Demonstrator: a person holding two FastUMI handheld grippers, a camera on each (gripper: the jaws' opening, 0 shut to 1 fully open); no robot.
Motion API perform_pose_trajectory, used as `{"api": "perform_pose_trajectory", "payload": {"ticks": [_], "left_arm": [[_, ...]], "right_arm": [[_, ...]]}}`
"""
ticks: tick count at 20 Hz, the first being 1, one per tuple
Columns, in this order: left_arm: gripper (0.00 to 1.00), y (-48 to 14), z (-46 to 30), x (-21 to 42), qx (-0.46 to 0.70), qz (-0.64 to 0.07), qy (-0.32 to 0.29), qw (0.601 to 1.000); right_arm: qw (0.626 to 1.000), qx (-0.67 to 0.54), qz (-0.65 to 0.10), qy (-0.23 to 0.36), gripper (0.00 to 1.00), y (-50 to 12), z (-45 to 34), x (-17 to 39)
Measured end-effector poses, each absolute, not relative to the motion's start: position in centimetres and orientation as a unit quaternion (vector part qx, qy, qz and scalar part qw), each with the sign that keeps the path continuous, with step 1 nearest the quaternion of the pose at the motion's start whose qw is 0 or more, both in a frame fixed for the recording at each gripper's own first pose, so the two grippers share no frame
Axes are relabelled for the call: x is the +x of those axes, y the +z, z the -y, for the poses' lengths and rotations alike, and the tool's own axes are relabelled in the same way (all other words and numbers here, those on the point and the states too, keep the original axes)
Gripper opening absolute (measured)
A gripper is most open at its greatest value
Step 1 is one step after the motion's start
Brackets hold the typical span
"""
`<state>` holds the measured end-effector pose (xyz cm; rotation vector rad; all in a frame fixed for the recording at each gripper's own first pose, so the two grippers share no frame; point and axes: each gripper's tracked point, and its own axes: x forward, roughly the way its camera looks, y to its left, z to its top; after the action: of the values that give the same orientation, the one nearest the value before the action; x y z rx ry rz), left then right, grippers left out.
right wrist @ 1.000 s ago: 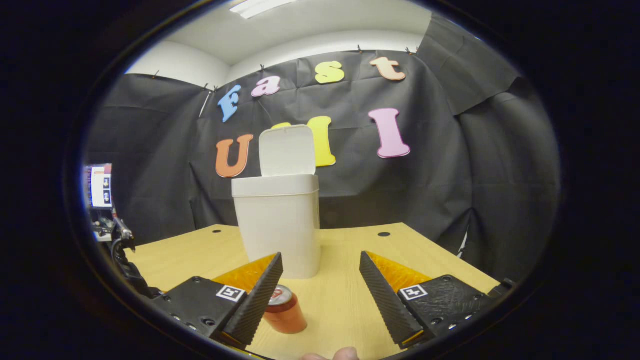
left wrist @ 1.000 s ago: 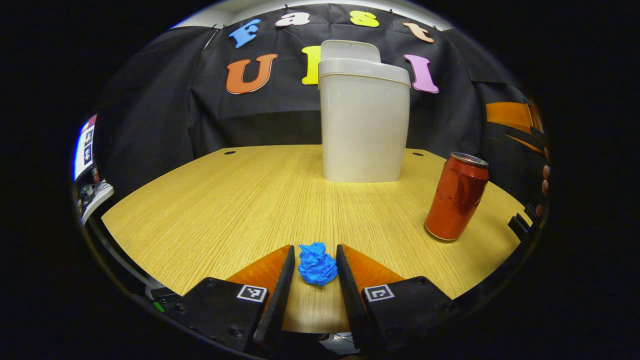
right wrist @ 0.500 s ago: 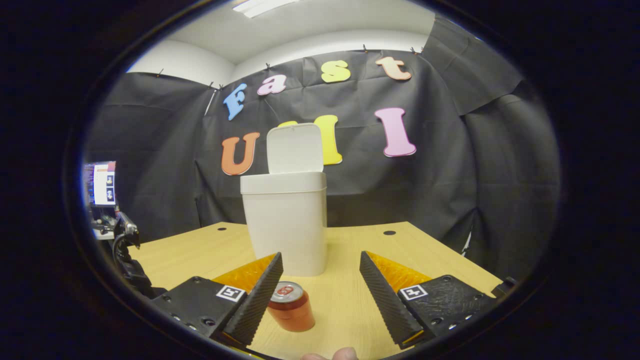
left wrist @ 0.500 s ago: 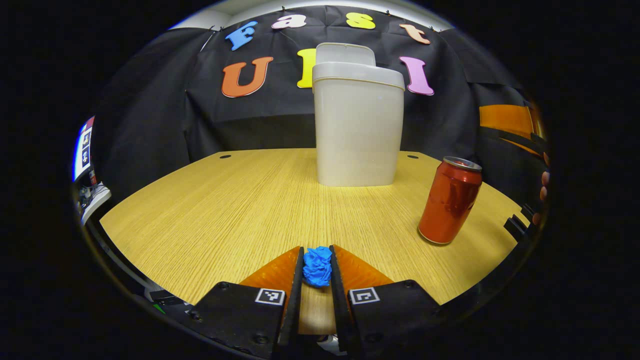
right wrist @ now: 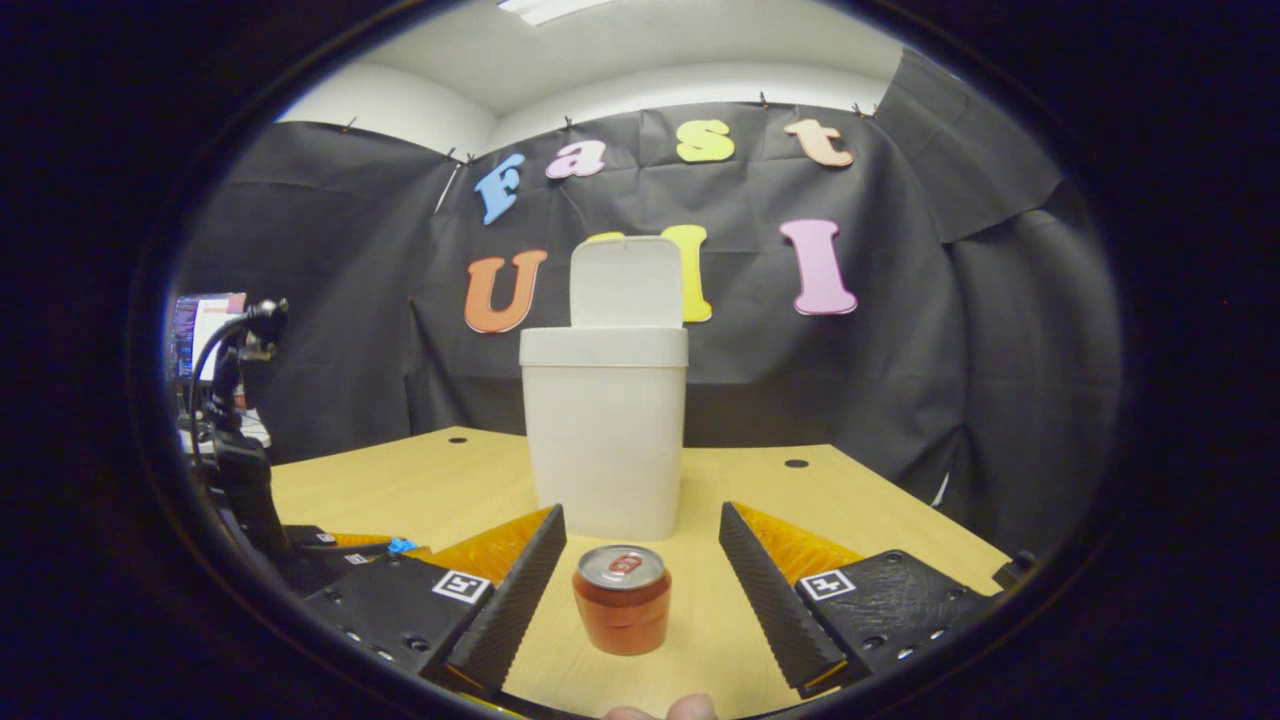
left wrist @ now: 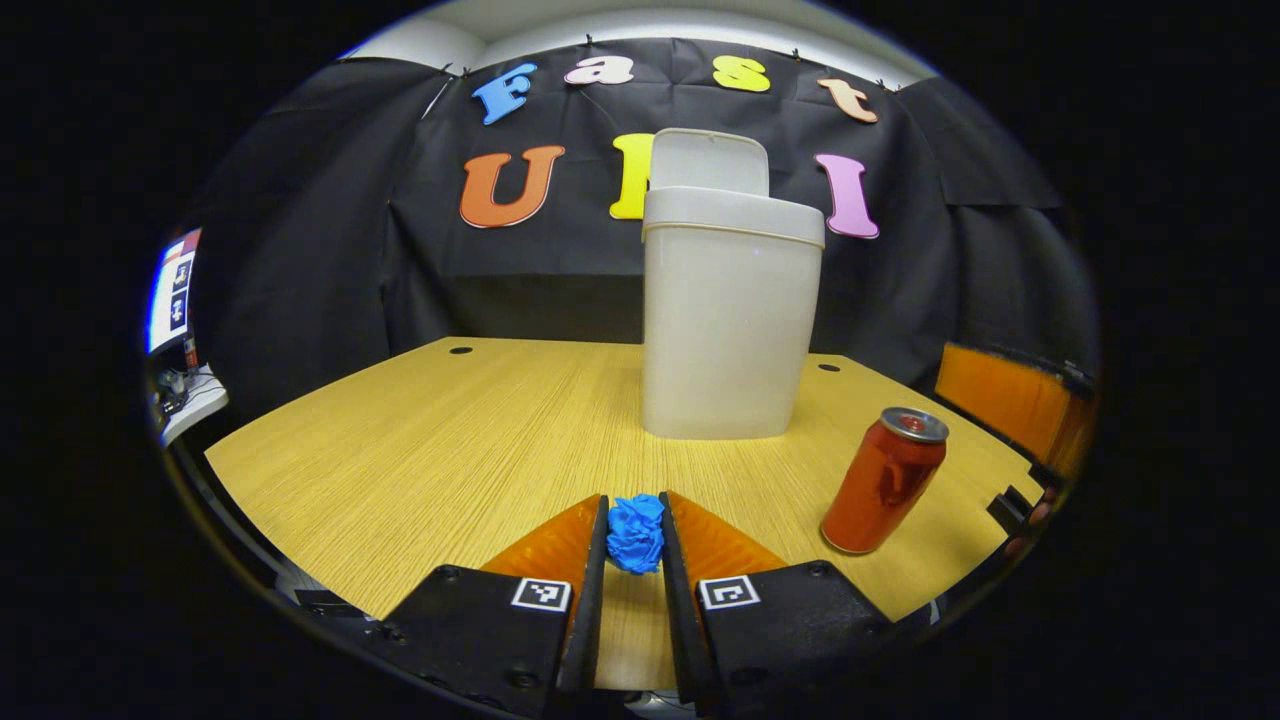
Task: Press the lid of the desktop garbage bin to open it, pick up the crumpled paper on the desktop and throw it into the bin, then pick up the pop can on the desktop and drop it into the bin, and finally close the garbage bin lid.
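A: Since a second ago, the left gripper has closed in: its fingers were spread either side of the paper, and now both press on it. That view has also tipped up a bit, so the bin and can sit lower in it.

B: And the right one?

A: Right gripper has swung so the can, which was tucked against its left finger before, now stands between the two fingers. They are spread wide, touching nothing, with clear gaps on both sides of the can.

B: Where does everything sit on the table?

A: Bin is toward the far edge, roughly centre, upright, with its lid standing open behind the rim. In the left gripper view the can stands upright on the near right, well apart from the bin. Paper is at the near edge, pinched at the fingertips; I cannot tell whether it touches the tabletop.

B: Anything of the left gripper from the other side?

A: In the right gripper view it shows low at the left, with a speck of the blue paper at its tip. A fingertip of the holding hand peeks in at the bottom edge.
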<state>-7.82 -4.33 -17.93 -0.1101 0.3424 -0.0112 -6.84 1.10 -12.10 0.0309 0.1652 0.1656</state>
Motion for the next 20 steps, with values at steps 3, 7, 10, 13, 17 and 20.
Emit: {"api": "perform_pose_trajectory", "payload": {"ticks": [3,7,10,13,17,20], "left_arm": [[0.33,-16.4,3.5,-7.2,-0.058,-0.153,-0.001,0.987],[0.33,-15.5,2.9,-6.7,-0.064,-0.142,0.0,0.988],[0.33,-14.9,2.7,-6.4,-0.071,-0.138,-0.003,0.988],[0.33,-13.9,2.2,-6.0,-0.076,-0.127,0.0,0.989],[0.33,-13.3,1.8,-5.6,-0.074,-0.119,-0.003,0.99],[0.33,-13.2,1.8,-5.6,-0.072,-0.118,-0.005,0.99]], "right_arm": [[0.992,0.016,-0.098,0.076,0.96,-13.7,-1.5,-6.8],[0.99,0.01,-0.124,0.068,0.96,-15.7,-1.8,-6.5],[0.987,0.01,-0.145,0.064,0.96,-17.3,-1.9,-6.2],[0.983,0.021,-0.174,0.063,0.96,-19.2,-2.1,-6.0],[0.973,0.02,-0.222,0.063,0.96,-22.0,-2.5,-6.2],[0.966,0.031,-0.248,0.064,0.97,-23.1,-2.6,-6.1]]}}
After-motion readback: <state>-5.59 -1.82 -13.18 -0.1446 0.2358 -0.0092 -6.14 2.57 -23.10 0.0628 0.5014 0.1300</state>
